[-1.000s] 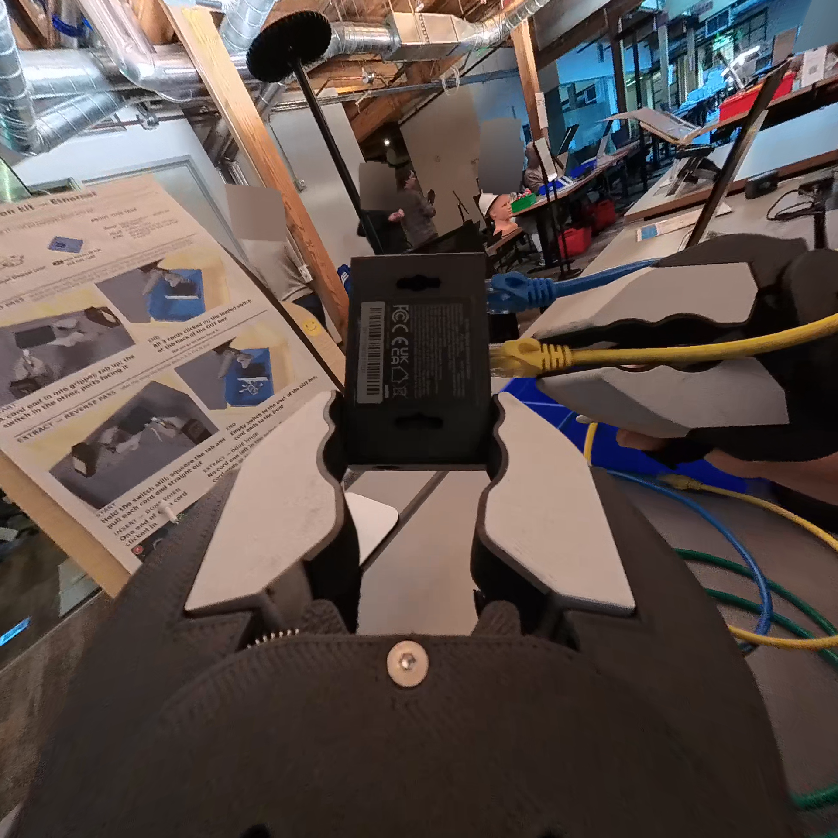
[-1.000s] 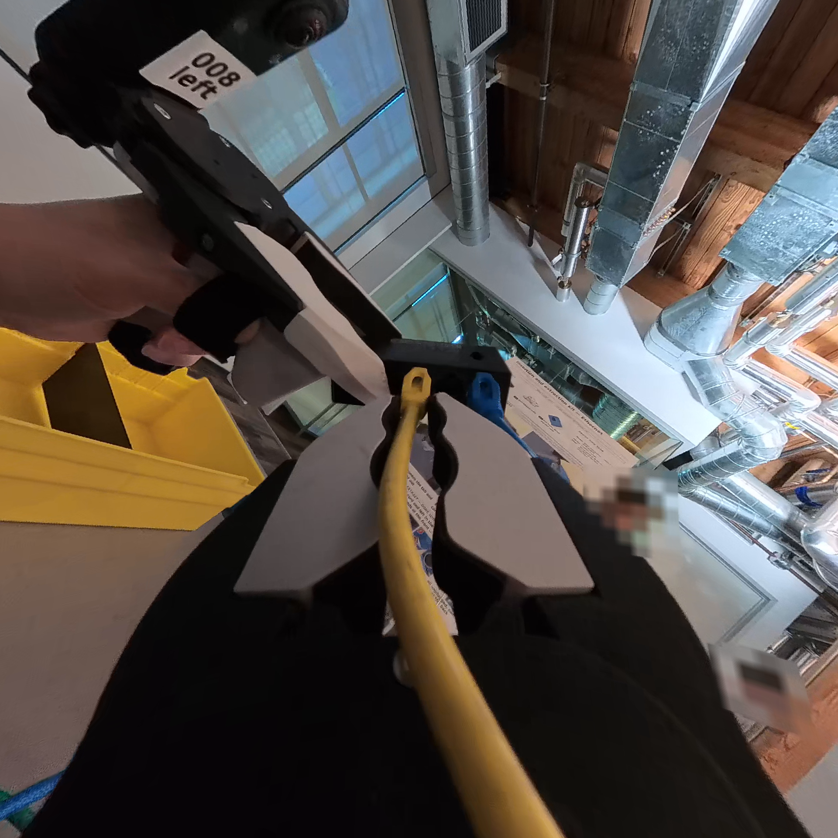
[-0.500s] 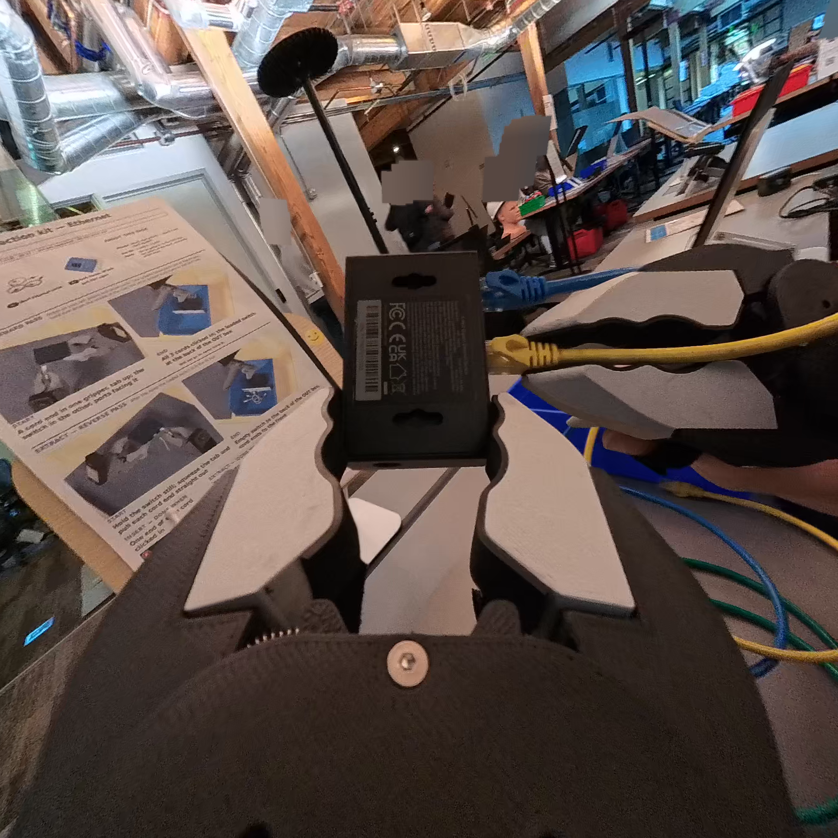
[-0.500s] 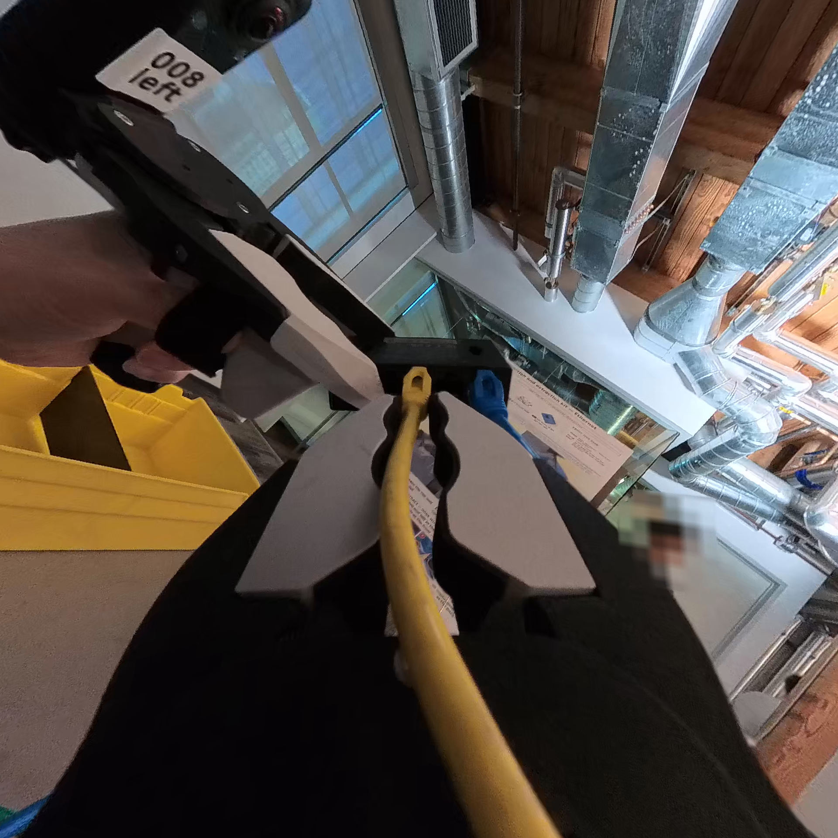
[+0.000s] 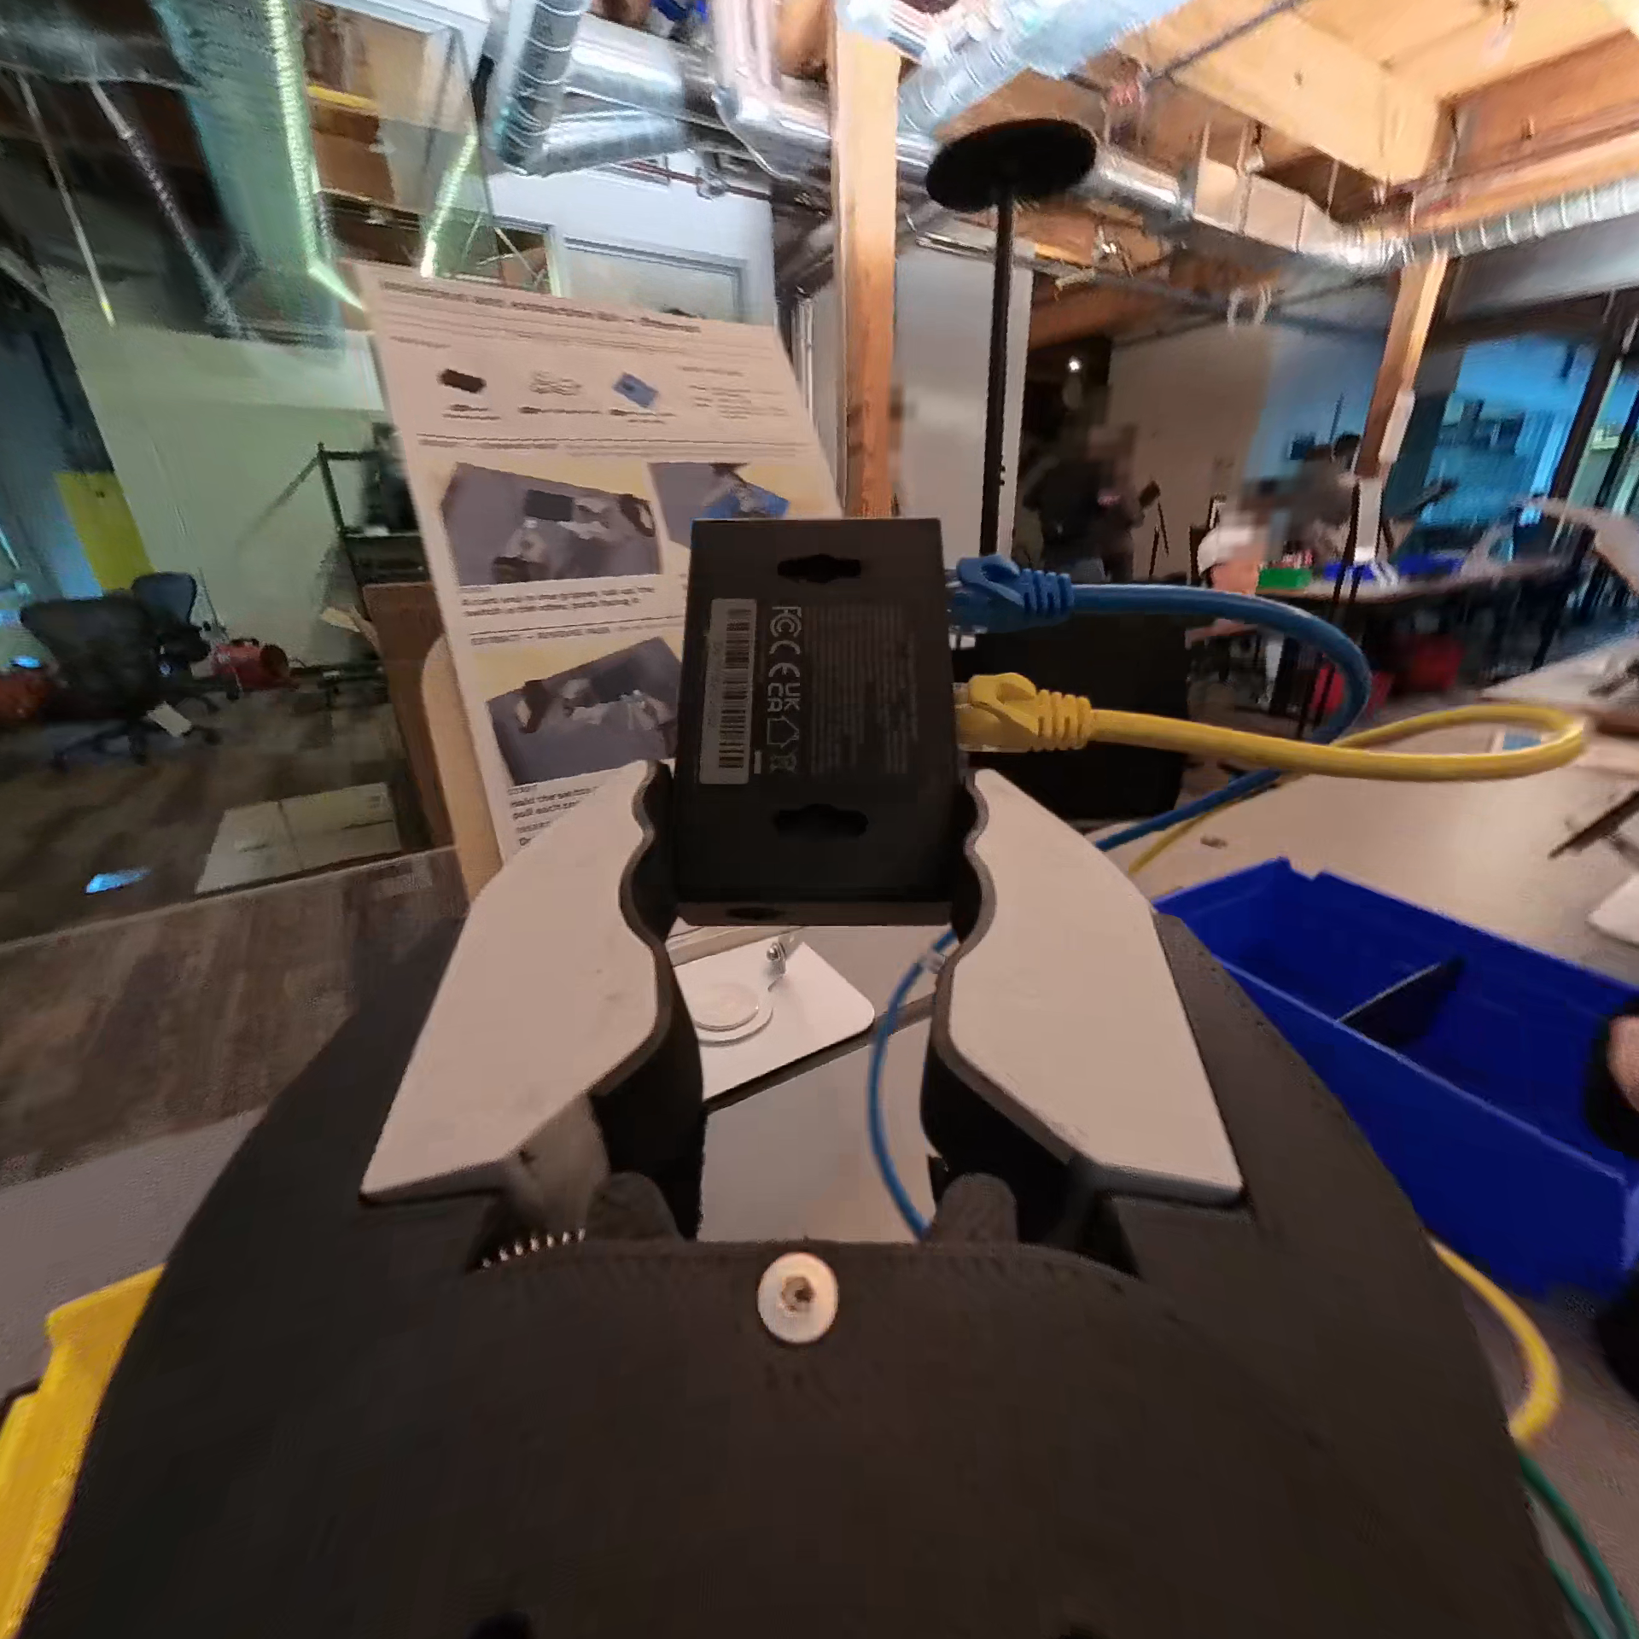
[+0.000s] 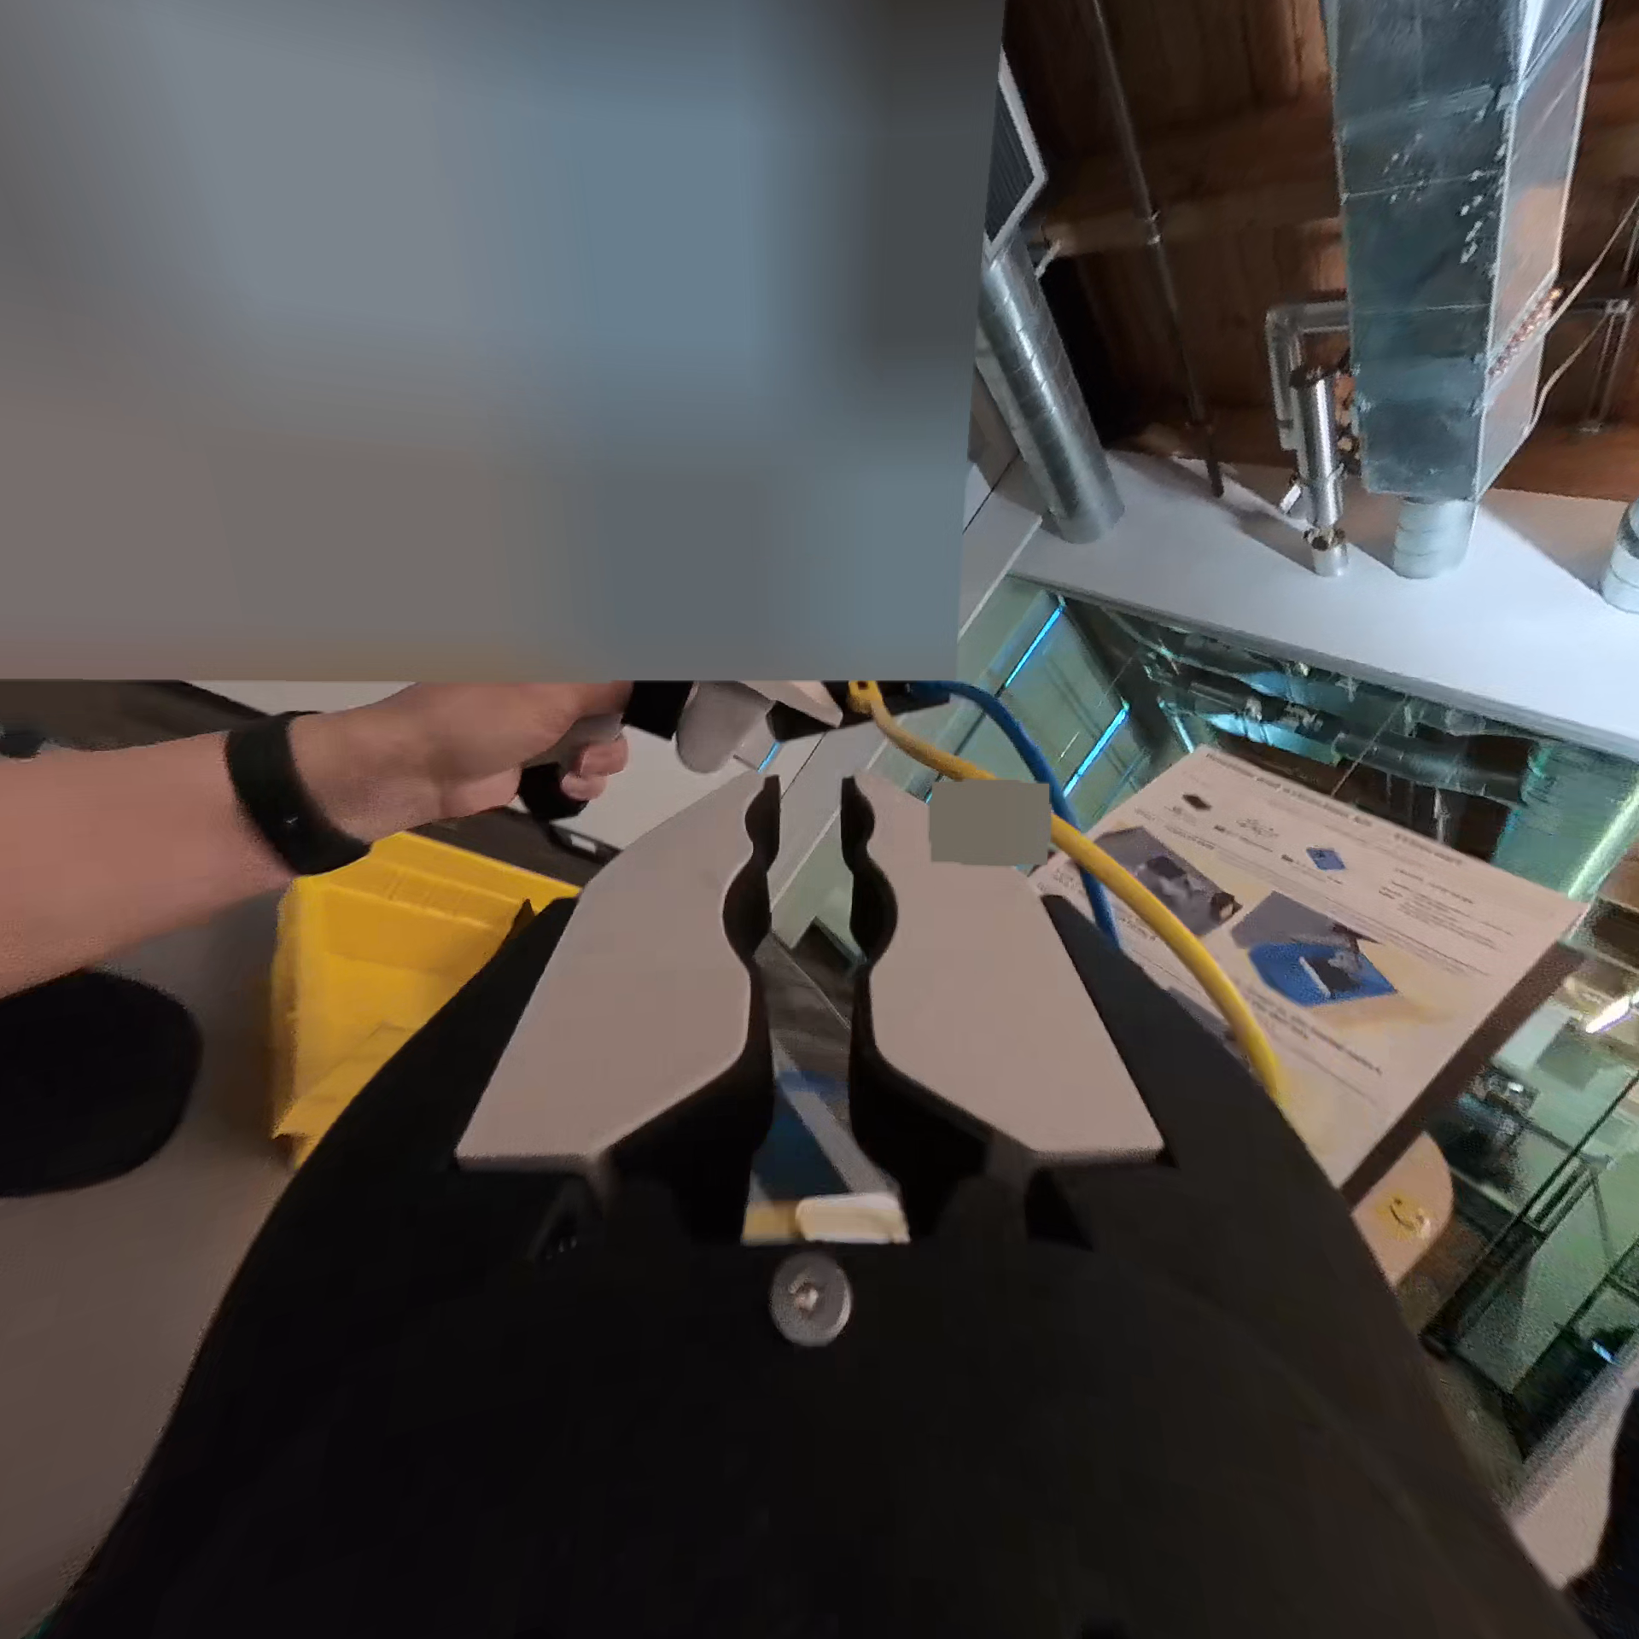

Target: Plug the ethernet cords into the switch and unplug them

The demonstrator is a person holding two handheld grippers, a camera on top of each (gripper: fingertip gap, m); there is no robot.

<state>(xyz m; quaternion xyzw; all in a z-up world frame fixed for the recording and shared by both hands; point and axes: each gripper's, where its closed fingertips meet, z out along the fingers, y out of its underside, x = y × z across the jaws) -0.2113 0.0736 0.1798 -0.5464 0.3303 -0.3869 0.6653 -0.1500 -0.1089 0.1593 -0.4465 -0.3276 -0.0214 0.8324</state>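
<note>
Released since the earlier frame, yellow cord stays plugged right of switch, clamped by left gripper; right gripper narrowly parted, empty.

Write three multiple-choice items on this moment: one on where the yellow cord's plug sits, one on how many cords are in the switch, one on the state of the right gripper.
1. Where is the yellow cord's plug?
A. In the switch's side, below the blue cord's plug
B. Lying in the blue bin
C. Between the right gripper's fingers

2. How many cords are plugged into the switch?
A. None
B. Two
C. Four

3. What is the state of the right gripper?
A. Shut on the yellow cord
B. Shut on the switch
C. Open, holding nothing

Answers:
1 A: the left wrist view shows the yellow plug seated in the switch's side, under the blue one.
2 B: only the blue and yellow plugs enter it.
3 C: in the right wrist view a gap parts the fingers, and the yellow cord runs off to one side of them, while the left gripper grips the switch.
</note>
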